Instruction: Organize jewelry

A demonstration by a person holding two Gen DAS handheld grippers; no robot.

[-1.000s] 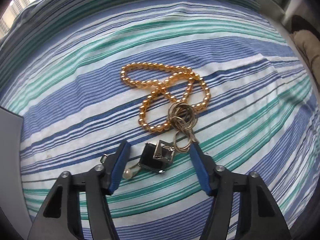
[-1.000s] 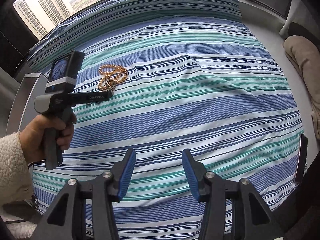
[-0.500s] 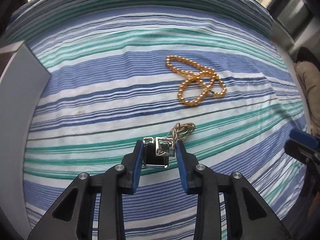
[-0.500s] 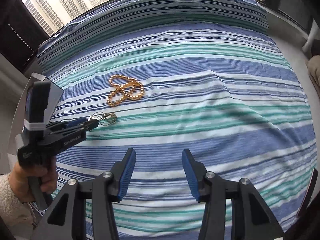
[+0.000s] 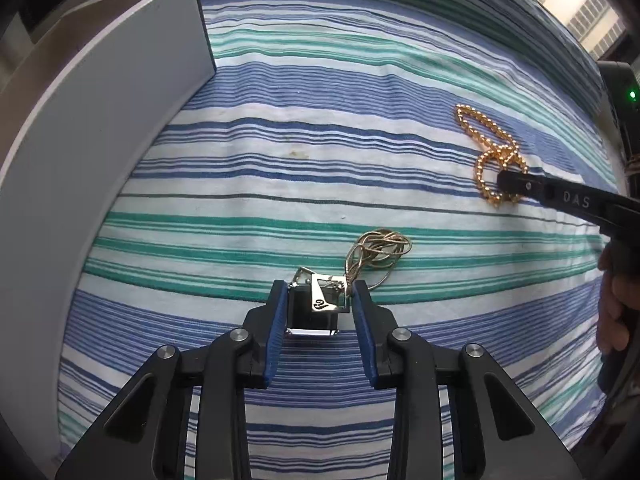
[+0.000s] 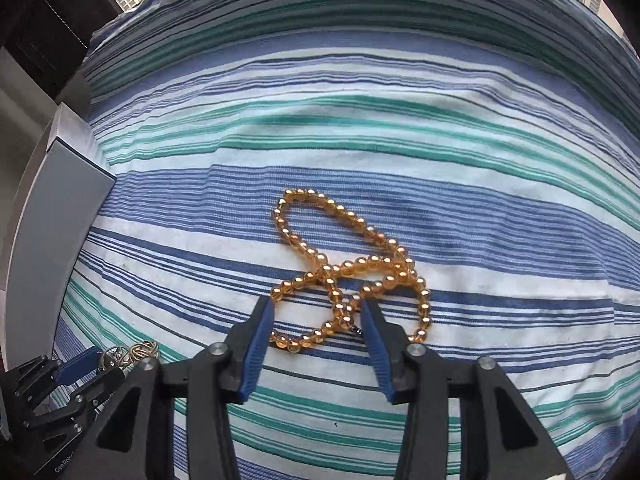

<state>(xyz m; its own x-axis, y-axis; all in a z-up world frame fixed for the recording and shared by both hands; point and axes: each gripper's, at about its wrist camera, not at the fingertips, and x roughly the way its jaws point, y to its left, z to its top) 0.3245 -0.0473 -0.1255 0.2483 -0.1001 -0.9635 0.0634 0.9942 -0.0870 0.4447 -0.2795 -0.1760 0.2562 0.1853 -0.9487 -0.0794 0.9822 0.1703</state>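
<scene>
The stiff cube pendant [image 5: 316,306] is clamped between the left gripper [image 5: 318,312] pads with its thin chain [image 5: 380,250] trailing ahead, while the right gripper [image 6: 316,320] jaws are closing around the limp, slippery bead necklace [image 6: 344,272], best pinched where strands cross

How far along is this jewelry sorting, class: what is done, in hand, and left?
Done: nothing visibly put away; the inside of the grey box is hidden. In hand: the left gripper is shut on the cube pendant, chain trailing on the sheet; the right gripper is closing its jaws around the amber bead necklace. Left: stowing both.
</scene>
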